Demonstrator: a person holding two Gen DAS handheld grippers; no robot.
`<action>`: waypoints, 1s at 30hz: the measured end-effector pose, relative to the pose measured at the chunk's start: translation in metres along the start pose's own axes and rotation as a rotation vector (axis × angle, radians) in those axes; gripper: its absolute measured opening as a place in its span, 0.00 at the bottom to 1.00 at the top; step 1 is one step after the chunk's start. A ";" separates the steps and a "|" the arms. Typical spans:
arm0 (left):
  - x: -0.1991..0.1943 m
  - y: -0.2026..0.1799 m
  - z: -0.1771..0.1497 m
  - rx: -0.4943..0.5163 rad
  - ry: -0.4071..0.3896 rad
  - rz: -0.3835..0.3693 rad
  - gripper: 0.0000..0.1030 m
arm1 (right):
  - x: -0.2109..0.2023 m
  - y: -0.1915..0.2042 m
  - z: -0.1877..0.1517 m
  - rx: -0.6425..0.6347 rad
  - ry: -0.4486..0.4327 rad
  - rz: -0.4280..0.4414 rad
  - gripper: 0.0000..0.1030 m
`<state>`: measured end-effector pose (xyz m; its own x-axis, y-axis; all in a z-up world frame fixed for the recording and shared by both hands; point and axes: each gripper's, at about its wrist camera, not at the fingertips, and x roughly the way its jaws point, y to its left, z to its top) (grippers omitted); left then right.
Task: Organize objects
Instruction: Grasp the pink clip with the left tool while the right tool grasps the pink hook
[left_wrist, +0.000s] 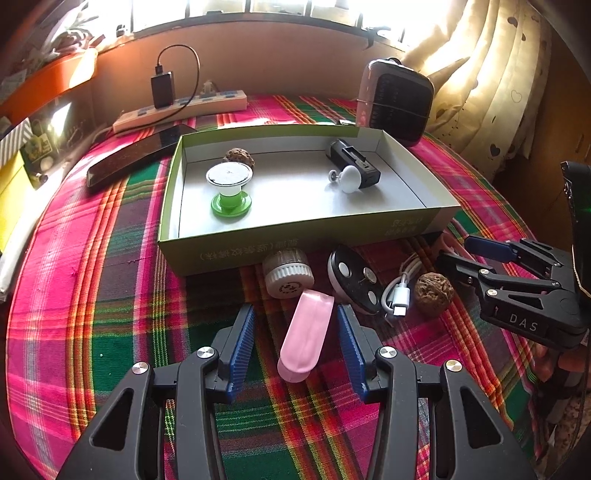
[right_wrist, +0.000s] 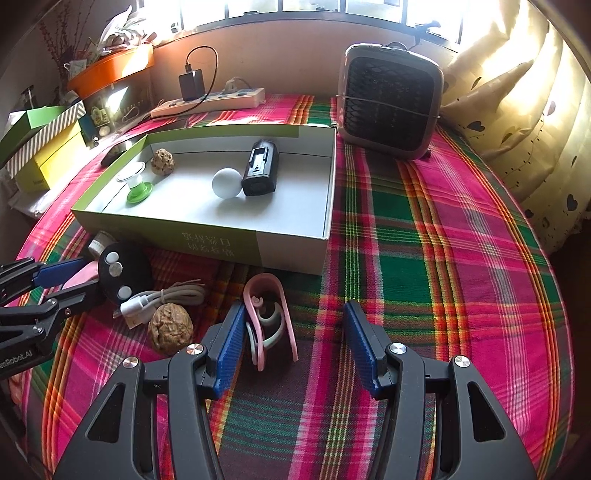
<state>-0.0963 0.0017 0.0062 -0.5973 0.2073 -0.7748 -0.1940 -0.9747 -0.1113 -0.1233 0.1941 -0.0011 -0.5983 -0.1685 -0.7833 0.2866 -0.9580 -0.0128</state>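
My left gripper (left_wrist: 295, 312) stands open over the plaid cloth, with a pink oblong case (left_wrist: 306, 332) lying between its blue pads; gaps show on both sides. My right gripper (right_wrist: 293, 308) is open too, and pink and pale clips (right_wrist: 269, 321) lie between its fingers, close to the left pad. A shallow green box (left_wrist: 258, 251) behind holds a walnut (left_wrist: 239, 157), a green-and-white spool (left_wrist: 229, 190), a white knob (left_wrist: 349, 179) and a black device (left_wrist: 354, 160). In front of the box lie a white ribbed cap (left_wrist: 288, 275), a black disc (left_wrist: 354, 280), a white cable (left_wrist: 400, 291) and a second walnut (left_wrist: 434, 293).
A small fan heater (right_wrist: 391, 99) stands at the back right, and a power strip (right_wrist: 210, 101) with a charger runs along the back wall. A dark flat phone (left_wrist: 136, 155) lies left of the box. Stacked boxes (right_wrist: 48, 147) crowd the left edge and a curtain (right_wrist: 524, 110) hangs at the right.
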 end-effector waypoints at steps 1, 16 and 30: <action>0.000 0.000 0.000 0.000 -0.001 0.003 0.42 | 0.000 0.000 0.000 -0.001 0.000 0.000 0.52; -0.002 0.004 -0.001 -0.027 -0.010 0.040 0.26 | -0.003 0.002 -0.002 -0.012 -0.008 0.012 0.37; -0.003 0.008 -0.002 -0.051 -0.015 0.057 0.15 | -0.004 0.003 -0.005 -0.014 -0.011 0.025 0.24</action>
<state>-0.0950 -0.0071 0.0064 -0.6178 0.1522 -0.7714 -0.1198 -0.9878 -0.0990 -0.1167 0.1934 -0.0007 -0.5989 -0.1951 -0.7767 0.3124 -0.9500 -0.0022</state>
